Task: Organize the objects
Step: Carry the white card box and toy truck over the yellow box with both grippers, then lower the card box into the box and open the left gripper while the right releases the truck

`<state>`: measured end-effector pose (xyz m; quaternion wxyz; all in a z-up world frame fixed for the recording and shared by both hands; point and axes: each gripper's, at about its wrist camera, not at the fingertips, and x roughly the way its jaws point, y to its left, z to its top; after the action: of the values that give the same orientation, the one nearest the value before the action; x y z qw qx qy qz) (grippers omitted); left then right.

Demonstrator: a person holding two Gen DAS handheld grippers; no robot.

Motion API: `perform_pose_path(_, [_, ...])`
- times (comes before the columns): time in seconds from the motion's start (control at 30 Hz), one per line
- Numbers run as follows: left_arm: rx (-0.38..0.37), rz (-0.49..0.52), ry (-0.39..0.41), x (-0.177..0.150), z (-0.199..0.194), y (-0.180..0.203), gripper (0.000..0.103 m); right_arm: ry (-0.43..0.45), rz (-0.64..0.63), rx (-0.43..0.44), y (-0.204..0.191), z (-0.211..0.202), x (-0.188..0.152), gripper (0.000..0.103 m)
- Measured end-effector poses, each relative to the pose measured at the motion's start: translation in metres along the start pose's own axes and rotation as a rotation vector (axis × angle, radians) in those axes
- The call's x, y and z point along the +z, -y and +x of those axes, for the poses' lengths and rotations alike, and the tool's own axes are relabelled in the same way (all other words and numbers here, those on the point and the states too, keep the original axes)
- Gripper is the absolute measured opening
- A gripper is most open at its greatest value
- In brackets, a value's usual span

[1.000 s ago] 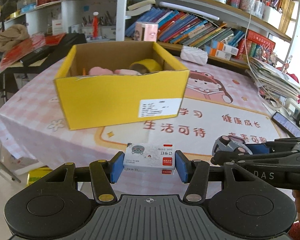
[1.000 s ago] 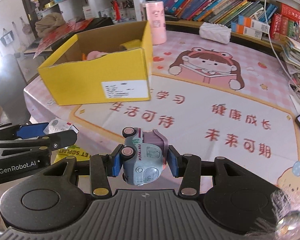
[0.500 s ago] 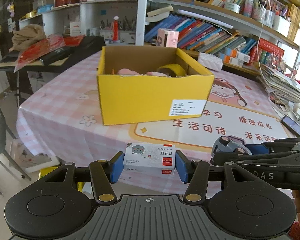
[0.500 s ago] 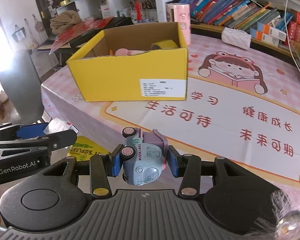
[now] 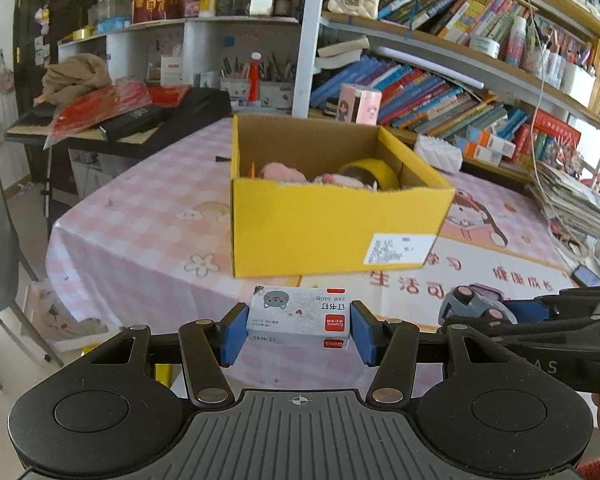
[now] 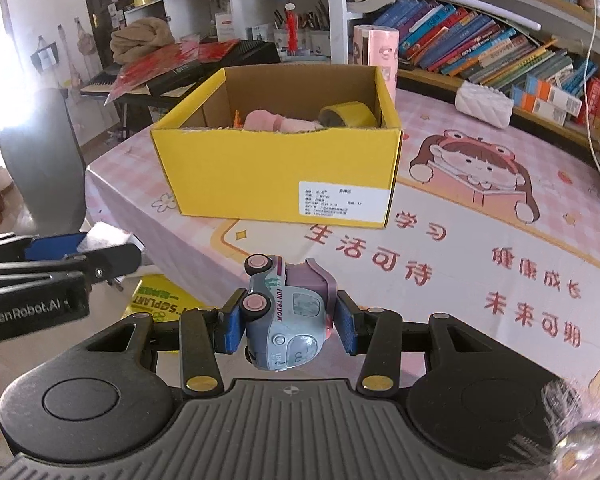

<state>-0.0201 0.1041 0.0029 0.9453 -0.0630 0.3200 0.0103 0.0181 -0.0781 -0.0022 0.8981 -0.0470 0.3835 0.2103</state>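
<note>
My left gripper point(image 5: 298, 330) is shut on a small white staple box point(image 5: 298, 318) with a grey cat face and a red label. It hangs in the air in front of the table's near edge. My right gripper point(image 6: 286, 326) is shut on a grey-blue toy truck point(image 6: 286, 312) with pink wheels, tipped on its side. Ahead of both stands an open yellow cardboard box point(image 5: 332, 228) point(image 6: 276, 176) on the table. Inside it lie a pink soft item point(image 6: 274, 120) and a roll of yellow tape point(image 6: 348, 116). The right gripper with the truck point(image 5: 474, 306) shows at the right of the left wrist view.
The table carries a pink checked cloth point(image 5: 140, 224) with a cartoon mat point(image 6: 476, 208). Bookshelves point(image 5: 440, 96) line the back. A keyboard with red items point(image 5: 112, 116) stands far left, a grey chair point(image 6: 40, 164) beside the table. A white pouch point(image 6: 484, 102) and a paper stack point(image 5: 576, 204) lie at the right.
Both grippers have pulled back from the yellow box and swung left, so the box looks smaller and sits further right. Each still holds its object.
</note>
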Motion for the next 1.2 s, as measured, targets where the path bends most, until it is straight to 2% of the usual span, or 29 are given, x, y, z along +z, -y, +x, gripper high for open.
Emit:
perform_pose_path(0.17, [0.014, 0.015, 0.042, 0.016, 0.008, 0.002, 0.052, 0.032, -0.023, -0.002, 0.005, 0.004, 0.020, 0.043])
perform_pose_path(0.43, [0.048, 0.020, 0.127, 0.062, 0.034, 0.009, 0.052, 0.177, -0.035, 0.005, 0.020, 0.016, 0.083, 0.043])
perform_pose_path(0.67, [0.084, 0.055, 0.127, 0.089, 0.078, 0.026, 0.052, 0.249, -0.054, 0.007, 0.043, 0.042, 0.135, 0.043])
perform_pose_path(0.87, [0.138, 0.113, 0.068, 0.093, 0.120, 0.041, 0.052, 0.253, -0.089, 0.033, 0.053, 0.072, 0.160, 0.043])
perform_pose_path(1.07, [0.191, 0.164, 0.003, 0.092, 0.152, 0.051, 0.053, 0.205, -0.140, 0.087, 0.056, 0.109, 0.173, 0.043])
perform_pose_path(1.2, [0.185, 0.161, 0.008, 0.098, 0.159, 0.055, 0.053, 0.164, -0.189, 0.123, 0.051, 0.132, 0.178, 0.043])
